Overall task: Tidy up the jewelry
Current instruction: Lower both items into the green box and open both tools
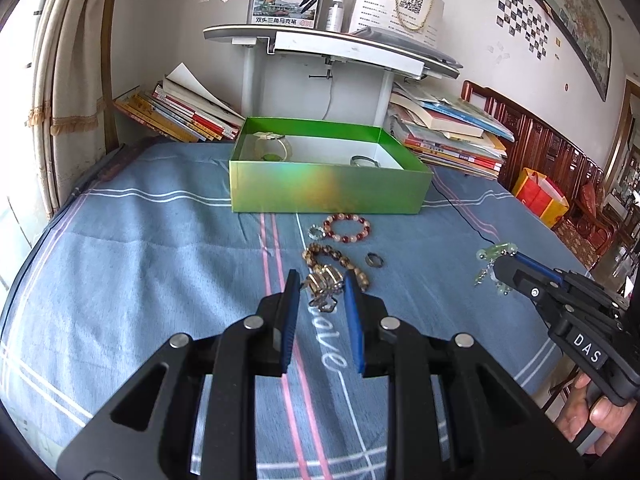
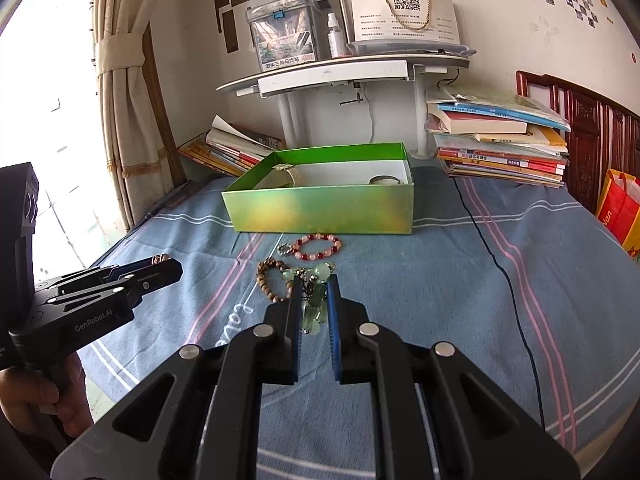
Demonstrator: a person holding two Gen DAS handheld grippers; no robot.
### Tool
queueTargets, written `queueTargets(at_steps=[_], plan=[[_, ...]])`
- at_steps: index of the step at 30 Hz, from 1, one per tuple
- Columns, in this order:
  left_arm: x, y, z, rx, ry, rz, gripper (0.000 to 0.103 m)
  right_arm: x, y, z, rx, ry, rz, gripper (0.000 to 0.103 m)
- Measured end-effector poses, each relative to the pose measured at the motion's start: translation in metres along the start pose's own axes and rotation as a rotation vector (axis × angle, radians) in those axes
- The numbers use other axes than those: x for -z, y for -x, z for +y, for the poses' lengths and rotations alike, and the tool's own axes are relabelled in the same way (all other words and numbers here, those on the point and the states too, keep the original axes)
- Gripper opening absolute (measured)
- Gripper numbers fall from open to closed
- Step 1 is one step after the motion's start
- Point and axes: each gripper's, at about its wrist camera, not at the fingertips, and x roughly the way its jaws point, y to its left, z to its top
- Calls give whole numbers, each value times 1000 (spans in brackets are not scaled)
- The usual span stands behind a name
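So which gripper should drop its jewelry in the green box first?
Probably the right gripper: its green pendant looks lifted, and the green box lies straight ahead. The left gripper looks lower over the bracelets.

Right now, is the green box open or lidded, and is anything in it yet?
Open and partly filled. The green box has no lid; inside lie a pale bangle at the left and a metal ring at the right.

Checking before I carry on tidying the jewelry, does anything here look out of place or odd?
Nothing looks damaged or spilled. The green box sits squarely on the blue sheet. The red bead bracelet, brown bead bracelet and dark ring simply lie loose in front of it, not yet boxed.
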Motion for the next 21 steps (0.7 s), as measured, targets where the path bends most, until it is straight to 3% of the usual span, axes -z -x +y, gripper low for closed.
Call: queueTargets(at_steps=[4,11,16,21], plan=[[-19,-10,4,-1,0,-7,22,-14,-12,-4,5,8,-5,12],[-83,-43,18,-22,-4,-40,22,-65,-46,-18,25,28,-43,12],[-136,-93,33,-58,2,-24,22,-106,-98,-43,27,-8,-12,12],[-161,-151,48,-99,7,35,22,-129,-149,-64,59,-34,13,12]])
